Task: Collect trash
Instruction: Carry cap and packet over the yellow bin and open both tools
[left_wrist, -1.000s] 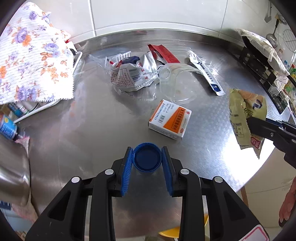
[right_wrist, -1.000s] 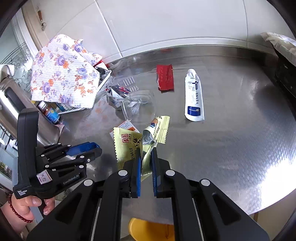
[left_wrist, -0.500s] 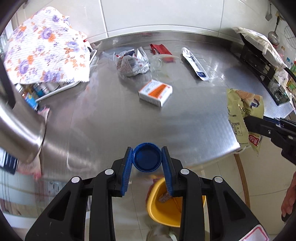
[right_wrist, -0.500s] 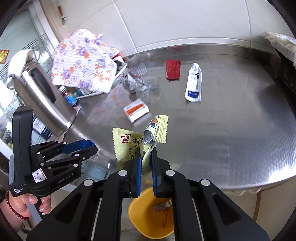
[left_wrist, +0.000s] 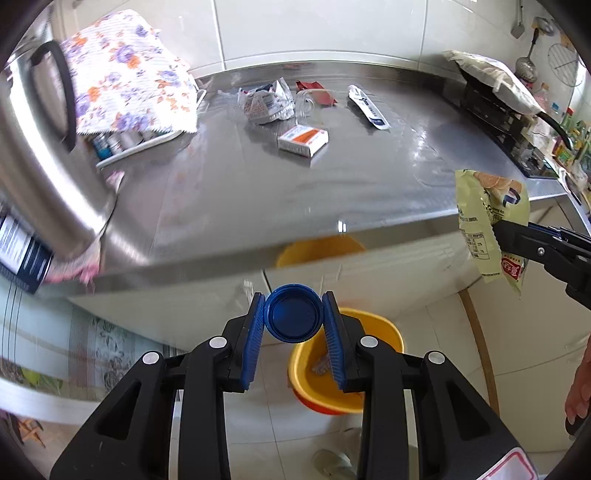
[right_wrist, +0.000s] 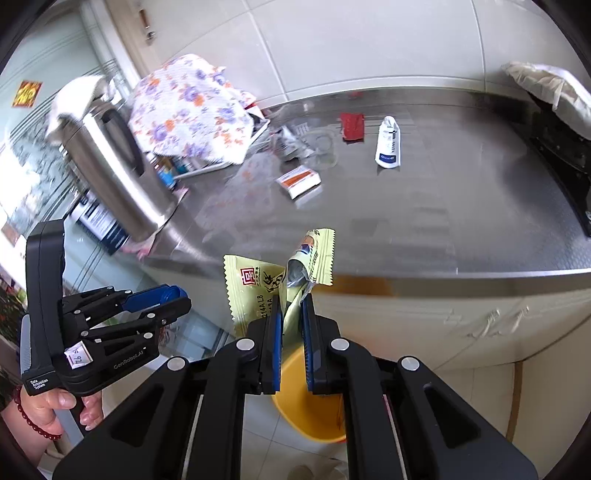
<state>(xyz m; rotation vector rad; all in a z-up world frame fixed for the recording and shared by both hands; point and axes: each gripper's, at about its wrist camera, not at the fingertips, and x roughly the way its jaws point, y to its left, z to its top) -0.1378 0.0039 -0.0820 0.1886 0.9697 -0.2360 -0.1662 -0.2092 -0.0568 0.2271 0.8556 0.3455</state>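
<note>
My left gripper (left_wrist: 293, 302) is shut on a blue bottle cap (left_wrist: 293, 316), held off the counter's front edge above a yellow bin (left_wrist: 380, 328) on the floor. My right gripper (right_wrist: 293, 308) is shut on a yellow-green snack wrapper (right_wrist: 258, 284), also past the edge, with the yellow bin (right_wrist: 295, 410) below it. In the left wrist view the wrapper (left_wrist: 487, 214) hangs at the right; the right wrist view shows the left gripper (right_wrist: 177, 295) at the left. On the steel counter (left_wrist: 258, 192) lie an orange-white box (left_wrist: 303, 139), a crumpled foil bag (left_wrist: 266, 101), a red wrapper (right_wrist: 351, 126) and a white tube (right_wrist: 387, 146).
A steel kettle (left_wrist: 40, 158) stands at the counter's left end beside a floral cloth (left_wrist: 125, 85) draped over a rack of bottles. A black rack (left_wrist: 495, 110) with a white bag lines the right side. A clear plastic cup (right_wrist: 321, 146) lies among the trash. White cabinet doors sit under the counter.
Both grippers have drawn back from over the counter to beyond its front edge, each keeping its item. The yellow bin on the floor has come into view beneath them.
</note>
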